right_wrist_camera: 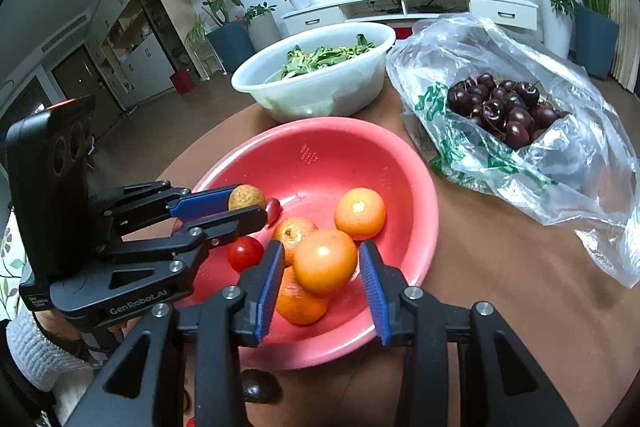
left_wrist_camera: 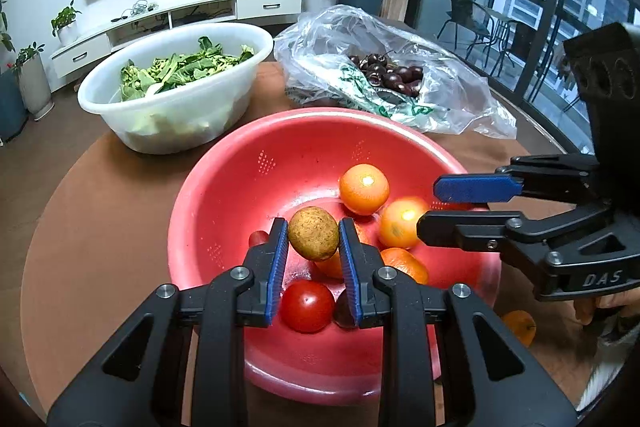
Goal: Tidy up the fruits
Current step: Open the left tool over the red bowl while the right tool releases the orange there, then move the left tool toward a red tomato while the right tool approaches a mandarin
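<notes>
My left gripper (left_wrist_camera: 313, 227) is shut on a brown, kiwi-like fruit (left_wrist_camera: 314, 233), held over the red bowl (left_wrist_camera: 256, 187); the right wrist view shows the same gripper (right_wrist_camera: 250, 205) and fruit (right_wrist_camera: 246, 197) at the bowl's (right_wrist_camera: 320, 163) left rim. My right gripper (right_wrist_camera: 320, 247) straddles an orange (right_wrist_camera: 325, 261) lying on top of another orange (right_wrist_camera: 298, 301). Its pads stand slightly off the orange, so it is open. In the bowl lie more oranges (left_wrist_camera: 364, 189), a red tomato (left_wrist_camera: 307, 305) and a small dark fruit (left_wrist_camera: 342, 307). The right gripper (left_wrist_camera: 430, 207) reaches in from the right.
A white basin of leafy greens (left_wrist_camera: 172, 115) stands behind the bowl on the round brown table (left_wrist_camera: 100, 227). A clear plastic bag of dark cherries (right_wrist_camera: 500, 107) lies at the back right. One orange (left_wrist_camera: 520, 327) sits on the table outside the bowl, near a hand.
</notes>
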`<state>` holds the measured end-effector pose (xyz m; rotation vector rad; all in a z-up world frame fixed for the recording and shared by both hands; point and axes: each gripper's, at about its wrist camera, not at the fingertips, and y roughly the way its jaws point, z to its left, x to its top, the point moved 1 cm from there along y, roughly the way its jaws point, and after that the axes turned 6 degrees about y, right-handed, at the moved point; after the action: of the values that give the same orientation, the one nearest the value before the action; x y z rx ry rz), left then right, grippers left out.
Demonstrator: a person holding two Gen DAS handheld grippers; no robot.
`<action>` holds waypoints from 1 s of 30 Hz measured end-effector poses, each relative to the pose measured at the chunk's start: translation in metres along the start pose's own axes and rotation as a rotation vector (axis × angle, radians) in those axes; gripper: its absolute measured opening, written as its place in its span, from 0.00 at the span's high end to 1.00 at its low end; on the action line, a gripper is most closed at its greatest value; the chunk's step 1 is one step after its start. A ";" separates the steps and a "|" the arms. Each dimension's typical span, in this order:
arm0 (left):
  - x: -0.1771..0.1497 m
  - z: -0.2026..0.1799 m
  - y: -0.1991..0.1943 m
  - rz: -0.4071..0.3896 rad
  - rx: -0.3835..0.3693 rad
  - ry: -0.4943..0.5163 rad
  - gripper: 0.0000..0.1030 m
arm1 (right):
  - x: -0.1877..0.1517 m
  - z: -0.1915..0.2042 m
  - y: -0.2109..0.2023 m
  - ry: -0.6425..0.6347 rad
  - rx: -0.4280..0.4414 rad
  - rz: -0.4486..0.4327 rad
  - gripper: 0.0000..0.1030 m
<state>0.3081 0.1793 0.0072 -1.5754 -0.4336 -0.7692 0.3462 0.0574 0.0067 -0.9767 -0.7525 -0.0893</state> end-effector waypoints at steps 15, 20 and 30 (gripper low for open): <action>-0.002 0.000 0.005 -0.004 0.033 -0.001 0.54 | -0.003 0.013 -0.017 -0.040 0.011 -0.043 0.52; -0.003 -0.002 -0.003 -0.017 0.033 -0.003 0.54 | -0.009 0.015 -0.028 -0.032 0.023 -0.064 0.51; -0.020 -0.016 -0.045 -0.066 0.054 -0.001 0.54 | -0.033 0.017 -0.068 -0.016 0.028 -0.120 0.46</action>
<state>0.2594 0.1738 0.0261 -1.5171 -0.5059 -0.8007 0.2860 0.0226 0.0407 -0.9059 -0.8252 -0.1754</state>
